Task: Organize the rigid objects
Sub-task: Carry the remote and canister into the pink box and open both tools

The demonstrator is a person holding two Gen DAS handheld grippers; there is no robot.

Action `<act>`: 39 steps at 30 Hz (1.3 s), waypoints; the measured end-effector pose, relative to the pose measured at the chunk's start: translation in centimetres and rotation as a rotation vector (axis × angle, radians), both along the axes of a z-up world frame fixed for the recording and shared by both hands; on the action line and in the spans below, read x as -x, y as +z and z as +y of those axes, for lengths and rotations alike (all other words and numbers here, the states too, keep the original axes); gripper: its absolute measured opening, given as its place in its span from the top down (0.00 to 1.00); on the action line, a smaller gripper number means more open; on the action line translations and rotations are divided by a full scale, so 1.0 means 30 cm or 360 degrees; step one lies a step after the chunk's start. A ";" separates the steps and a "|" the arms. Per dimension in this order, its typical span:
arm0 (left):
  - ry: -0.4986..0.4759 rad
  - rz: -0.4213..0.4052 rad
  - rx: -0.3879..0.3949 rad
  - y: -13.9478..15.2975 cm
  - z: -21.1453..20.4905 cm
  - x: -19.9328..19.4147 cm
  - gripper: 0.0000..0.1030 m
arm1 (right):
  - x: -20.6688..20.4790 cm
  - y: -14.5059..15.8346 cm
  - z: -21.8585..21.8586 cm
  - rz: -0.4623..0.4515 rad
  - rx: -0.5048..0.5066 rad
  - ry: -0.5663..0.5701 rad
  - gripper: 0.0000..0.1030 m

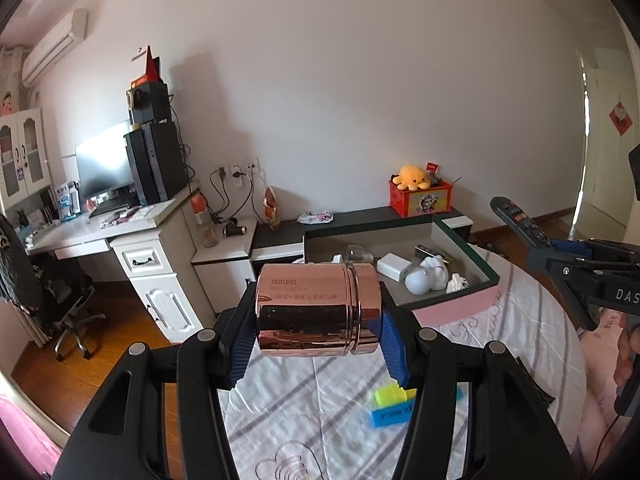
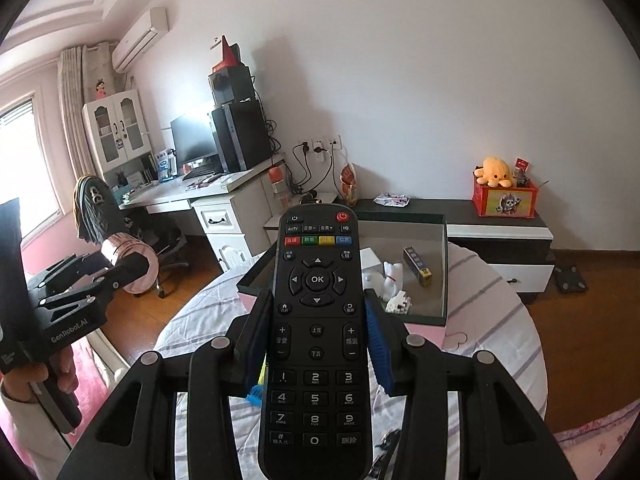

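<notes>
A round bed [image 1: 500, 320] under a white sheet with grey stripes takes up the middle of the room. At its far edge sits a shallow open box [image 1: 468, 256] with a dark green rim and pink outside wall, holding a white charger block [image 1: 392, 266], a white figurine [image 1: 426, 276] and a small dark carton [image 2: 418, 266]. Beyond it, a white desk [image 1: 92, 232] carries a monitor and a black computer tower.

The left gripper [image 1: 316, 332] is held up above the sheet. Its blue-padded fingers [image 1: 240, 350] are clamped on the two ends of a shiny rose-gold cylindrical cream jar [image 1: 318, 310], which lies sideways between them, lid to the right. The right gripper [image 2: 316, 344] is raised too, its pads pressed on the long sides of a black remote control [image 2: 316, 332] that points forward toward the box, buttons facing up.

On the sheet below the left gripper lie small yellow and blue plastic blocks [image 1: 390, 406], near each other.
</notes>
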State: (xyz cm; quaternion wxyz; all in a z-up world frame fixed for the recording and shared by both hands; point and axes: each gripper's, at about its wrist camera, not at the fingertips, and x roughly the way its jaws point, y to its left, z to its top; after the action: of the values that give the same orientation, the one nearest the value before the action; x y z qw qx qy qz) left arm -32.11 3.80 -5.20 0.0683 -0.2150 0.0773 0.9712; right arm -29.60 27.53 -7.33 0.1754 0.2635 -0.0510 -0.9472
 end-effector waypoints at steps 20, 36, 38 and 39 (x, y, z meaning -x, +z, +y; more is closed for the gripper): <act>-0.0187 -0.0279 0.0109 -0.183 0.250 0.555 0.47 | 0.456 -0.118 0.022 -0.0147 -0.0143 0.0068 0.57; -0.0251 -0.0511 0.0210 -0.394 0.370 0.722 0.47 | 0.668 -0.295 0.029 -0.0291 -0.0425 -0.0137 0.57; -0.0245 -0.0497 0.0210 -0.397 0.369 0.719 0.47 | 0.670 -0.304 0.041 -0.0300 -0.0433 -0.0165 0.57; -0.0242 -0.0477 0.0212 -0.396 0.368 0.716 0.45 | 0.668 -0.304 0.048 -0.0295 -0.0431 -0.0173 0.57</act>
State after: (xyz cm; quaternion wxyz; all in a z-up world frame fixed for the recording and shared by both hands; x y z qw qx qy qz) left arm -53.59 14.84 -17.07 0.1381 -0.3549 0.1465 0.9130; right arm -49.65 28.97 -16.47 0.0813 0.3677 0.0470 -0.9252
